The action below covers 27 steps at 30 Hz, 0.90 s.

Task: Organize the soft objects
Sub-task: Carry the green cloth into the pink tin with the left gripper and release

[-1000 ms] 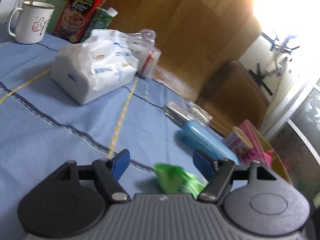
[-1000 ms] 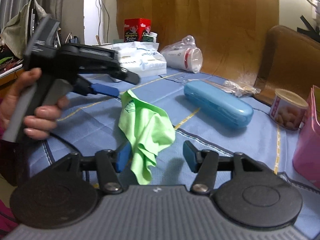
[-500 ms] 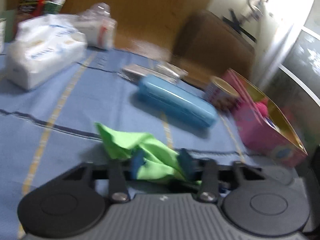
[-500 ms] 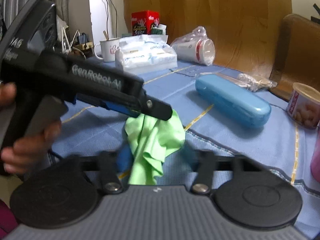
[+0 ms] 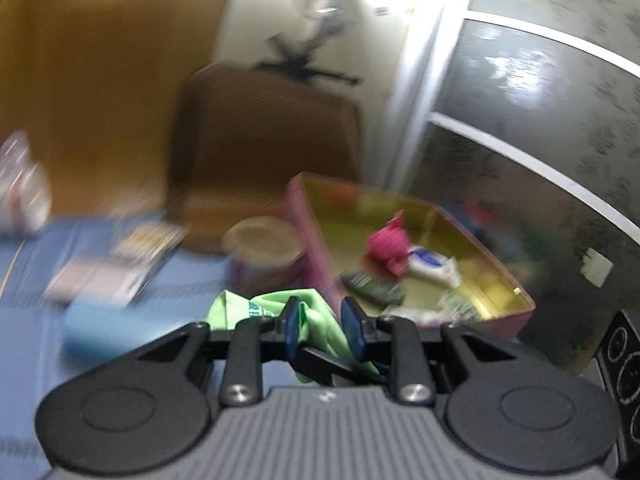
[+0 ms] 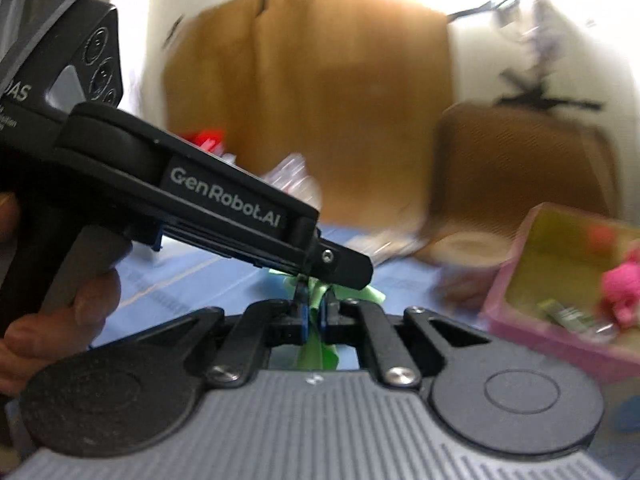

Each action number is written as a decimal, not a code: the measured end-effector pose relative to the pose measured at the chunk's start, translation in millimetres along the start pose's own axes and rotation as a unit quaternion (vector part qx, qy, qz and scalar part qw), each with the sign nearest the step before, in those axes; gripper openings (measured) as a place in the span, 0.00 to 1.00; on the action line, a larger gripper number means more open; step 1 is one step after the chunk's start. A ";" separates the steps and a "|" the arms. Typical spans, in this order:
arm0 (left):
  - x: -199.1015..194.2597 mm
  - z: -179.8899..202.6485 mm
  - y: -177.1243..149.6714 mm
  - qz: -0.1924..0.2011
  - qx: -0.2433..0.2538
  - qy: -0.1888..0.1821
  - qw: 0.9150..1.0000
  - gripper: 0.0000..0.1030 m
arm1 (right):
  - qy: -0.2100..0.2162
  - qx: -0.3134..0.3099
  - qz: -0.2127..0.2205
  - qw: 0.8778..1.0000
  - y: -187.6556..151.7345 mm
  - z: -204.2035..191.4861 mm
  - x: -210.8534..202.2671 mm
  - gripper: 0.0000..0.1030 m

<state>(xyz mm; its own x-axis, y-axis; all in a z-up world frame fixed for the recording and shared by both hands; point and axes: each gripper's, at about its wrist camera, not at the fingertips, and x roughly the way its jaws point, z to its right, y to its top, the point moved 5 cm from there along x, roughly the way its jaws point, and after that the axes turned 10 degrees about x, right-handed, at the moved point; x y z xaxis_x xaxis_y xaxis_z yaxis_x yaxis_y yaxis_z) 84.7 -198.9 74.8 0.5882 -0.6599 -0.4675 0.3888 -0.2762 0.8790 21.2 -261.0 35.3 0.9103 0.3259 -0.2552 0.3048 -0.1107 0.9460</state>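
Observation:
A bright green cloth (image 5: pixel 244 308) hangs above the blue tablecloth (image 5: pixel 180 280), bunched between both tools. My left gripper (image 5: pixel 321 322) is shut on one fold of it. My right gripper (image 6: pixel 314 309) is shut on a lower fold of the green cloth (image 6: pixel 320 354), just beneath the left tool's black body (image 6: pixel 224 204), which crosses that view from the left. A pink box (image 5: pixel 314 240) with a gold inside stands just beyond the cloth. It holds a pink plush toy (image 5: pixel 386 246) and a white packet (image 5: pixel 432 266). In the right wrist view the pink box (image 6: pixel 560 344) is at the right.
A blue case (image 5: pixel 96 328) lies left of the cloth, and a round tin (image 5: pixel 264 248) stands against the box. A brown chair back (image 5: pixel 264 128) rises behind the table; a dark glass door (image 5: pixel 540 160) fills the right. A hand (image 6: pixel 60 312) grips the left tool.
Both grippers went from open to shut on the green cloth. They lifted it off the table and swung right, bringing the pink box close ahead.

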 end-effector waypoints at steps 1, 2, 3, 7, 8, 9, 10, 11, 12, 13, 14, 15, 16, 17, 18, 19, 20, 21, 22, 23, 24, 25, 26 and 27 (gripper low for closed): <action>9.0 10.3 10.4 0.005 0.008 -0.007 1.000 0.21 | -0.015 0.001 0.015 1.000 5.5 9.0 -4.6 0.08; 16.7 18.7 17.6 0.008 0.012 -0.012 1.000 0.21 | -0.030 0.003 0.028 0.999 10.4 17.8 -8.1 0.08; 24.6 27.5 24.6 0.011 0.017 -0.019 1.000 0.21 | -0.046 0.004 0.040 0.998 14.8 27.2 -11.5 0.08; 59.7 59.2 42.5 0.017 0.043 -0.041 0.998 0.21 | -0.100 0.016 0.068 0.993 25.6 63.3 -22.3 0.08; 68.6 66.8 44.5 0.017 0.050 -0.044 0.998 0.21 | -0.111 0.019 0.071 0.991 27.0 72.2 -24.8 0.08; 75.1 71.8 44.8 0.016 0.056 -0.045 0.997 0.21 | -0.121 0.023 0.073 0.990 27.7 80.8 -27.1 0.08; 84.0 79.1 45.5 0.013 0.064 -0.045 0.997 0.21 | -0.130 0.025 0.073 0.989 27.5 87.6 -28.6 0.08; 90.0 83.2 46.3 0.011 0.069 -0.044 0.997 0.21 | -0.138 0.027 0.073 0.987 27.0 94.7 -29.0 0.08; 96.7 88.5 46.0 0.009 0.075 -0.044 0.996 0.22 | -0.146 0.028 0.072 0.986 25.6 101.1 -29.2 0.08; 102.9 92.9 45.6 0.006 0.080 -0.044 0.996 0.22 | -0.154 0.029 0.071 0.985 22.5 109.1 -30.5 0.08; 107.0 95.5 44.8 0.004 0.082 -0.043 0.996 0.22 | -0.163 0.031 0.069 0.984 21.4 114.5 -31.3 0.08; 112.3 98.2 44.6 0.001 0.082 -0.042 0.996 0.23 | -0.172 0.034 0.067 0.982 20.1 121.5 -31.3 0.08; 117.4 99.9 43.9 -0.002 0.082 -0.040 0.996 0.26 | -0.179 0.038 0.064 0.981 19.9 127.3 -30.0 0.08; 121.4 100.9 43.1 -0.004 0.079 -0.040 0.996 0.27 | -0.188 0.042 0.062 0.979 19.1 134.1 -30.2 0.08; 123.7 101.3 41.8 -0.008 0.077 -0.038 0.996 0.30 | -0.196 0.048 0.058 0.978 18.6 141.5 -30.6 0.08; 126.4 101.1 40.5 -0.012 0.076 -0.033 0.997 0.38 | -0.205 0.054 0.056 0.976 18.0 146.5 -31.4 0.09; 127.6 100.3 39.4 -0.014 0.075 -0.027 0.997 0.42 | -0.216 0.060 0.053 0.973 16.6 151.0 -32.7 0.12; 128.3 99.6 37.8 -0.013 0.076 -0.018 0.997 0.49 | -0.229 0.066 0.046 0.970 15.7 158.6 -30.4 0.17; 127.9 98.7 36.8 -0.012 0.078 -0.012 0.997 0.55 | -0.244 0.072 0.041 0.966 14.8 165.2 -27.4 0.25; 126.4 98.0 36.0 -0.011 0.081 -0.008 0.997 0.58 | -0.262 0.084 0.043 0.960 13.7 173.5 -27.3 0.52; 124.3 96.9 35.0 -0.010 0.083 -0.004 0.997 0.66 | -0.277 0.098 0.052 0.954 12.8 181.4 -29.4 0.78; 121.4 96.0 34.1 -0.006 0.085 0.001 0.996 0.78 | -0.287 0.110 0.062 0.950 9.0 185.3 -34.7 0.86; 118.1 95.4 34.2 0.000 0.087 0.007 0.996 0.82 | -0.293 0.122 0.069 0.946 8.1 190.2 -39.2 0.88; 112.9 94.6 34.6 0.010 0.089 0.014 0.996 0.85 | -0.296 0.133 0.072 0.943 8.6 195.6 -42.5 0.88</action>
<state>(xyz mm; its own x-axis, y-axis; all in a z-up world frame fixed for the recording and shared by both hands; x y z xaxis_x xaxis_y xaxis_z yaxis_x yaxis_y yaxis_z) 97.5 -349.0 61.3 0.6141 -0.6480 -0.4505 0.2466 -0.3847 0.8895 39.9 -459.4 15.1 0.9205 -0.2837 -0.2687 0.1531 -0.3708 0.9160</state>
